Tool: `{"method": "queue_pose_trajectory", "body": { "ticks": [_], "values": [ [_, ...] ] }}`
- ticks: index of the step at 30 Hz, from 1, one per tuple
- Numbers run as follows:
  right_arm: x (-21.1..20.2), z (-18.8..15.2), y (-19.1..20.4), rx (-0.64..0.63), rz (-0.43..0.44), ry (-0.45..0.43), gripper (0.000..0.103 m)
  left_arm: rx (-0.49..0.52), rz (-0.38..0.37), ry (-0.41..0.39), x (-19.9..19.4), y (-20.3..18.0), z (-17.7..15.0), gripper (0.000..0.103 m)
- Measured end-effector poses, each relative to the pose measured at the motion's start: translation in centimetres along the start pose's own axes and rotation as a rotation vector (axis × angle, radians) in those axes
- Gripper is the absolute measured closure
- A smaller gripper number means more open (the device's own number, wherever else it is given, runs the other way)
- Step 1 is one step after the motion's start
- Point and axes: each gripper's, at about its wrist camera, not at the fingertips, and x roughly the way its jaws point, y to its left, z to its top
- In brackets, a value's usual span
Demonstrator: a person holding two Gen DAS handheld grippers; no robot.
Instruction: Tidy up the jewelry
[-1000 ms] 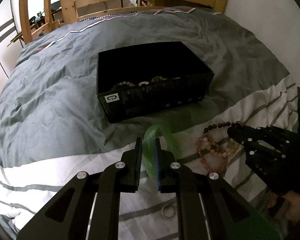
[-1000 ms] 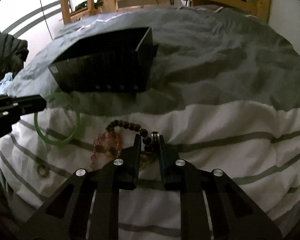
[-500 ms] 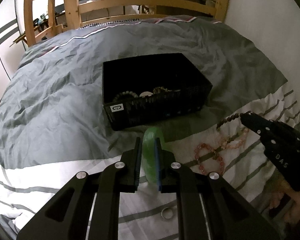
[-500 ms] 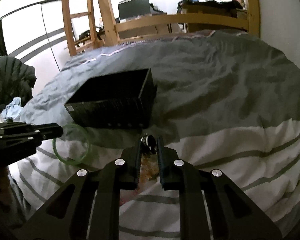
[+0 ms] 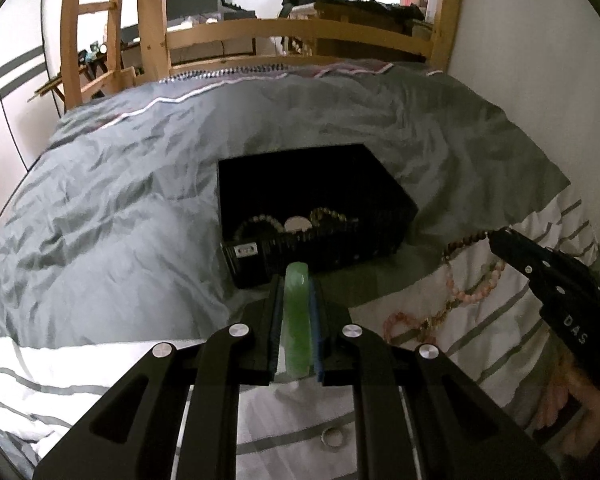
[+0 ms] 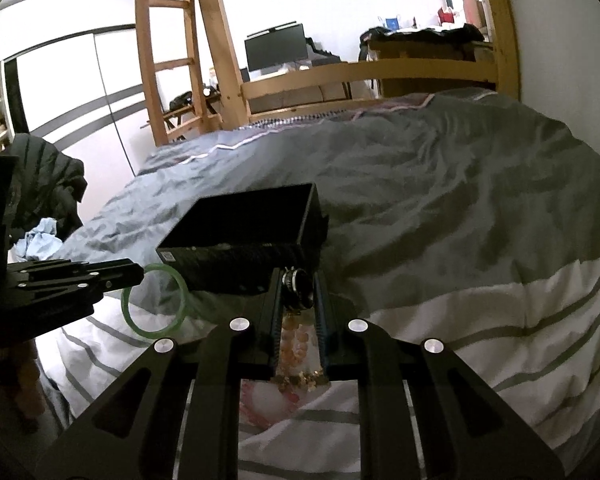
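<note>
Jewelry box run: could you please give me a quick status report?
Left gripper shut on green bangle. Right gripper shut on dark bead bracelet. Black box open, unobstructed.

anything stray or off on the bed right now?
A small ring lies alone on the striped duvet, apart from the black box. Pink bead strands sprawl loose nearby.

Box (image 5: pixel 320 236) contents (bracelets?) half hidden

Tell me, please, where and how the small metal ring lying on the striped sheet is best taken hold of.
The small ring lies flat on the striped sheet, apart from the other jewelry. Come straight down from above and close the fingers across its outer rim on opposite sides; it probably sits too low for a side approach. Both grippers are full now.
</note>
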Motion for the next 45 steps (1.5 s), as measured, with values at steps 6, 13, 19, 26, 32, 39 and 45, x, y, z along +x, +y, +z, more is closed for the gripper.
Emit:
{"method": "queue_pose_trajectory", "body": {
  "ticks": [6, 13, 19, 26, 32, 39, 45],
  "values": [
    [-0.8, 1.3, 0.1, 0.035, 0.087, -0.046, 0.088, -0.005, -0.003, -0.040, -0.5, 0.2, 1.0, 0.091],
    [-0.8, 2.7, -0.1, 0.109, 0.188, -0.084, 0.088, -0.024, -0.008, -0.090, -1.1, 0.8, 2.5, 0.091],
    [0.2, 4.5, 0.3, 0.126, 0.234, -0.116, 0.088, -0.040, -0.014, -0.112, -0.8, 1.6, 3.9, 0.091],
    [1.7, 6.4, 0.9, 0.119, 0.265, -0.145, 0.088, -0.029, -0.009, -0.157, -0.2, 1.9, 6.5, 0.091],
    [3.0, 7.8, 1.4, 0.112, 0.288, -0.161, 0.088, 0.004, -0.002, -0.181, 1.0, 1.4, 8.5, 0.091],
    [5.1, 7.7, 1.2, 0.139, 0.307, -0.142, 0.088, 0.010, 0.017, -0.122, 2.9, 2.0, 8.3, 0.091],
    [6.4, 6.7, 1.9, 0.111, 0.295, -0.089, 0.088, -0.007, 0.132, -0.103, 2.1, 3.0, 6.5, 0.005]
  ]
}}
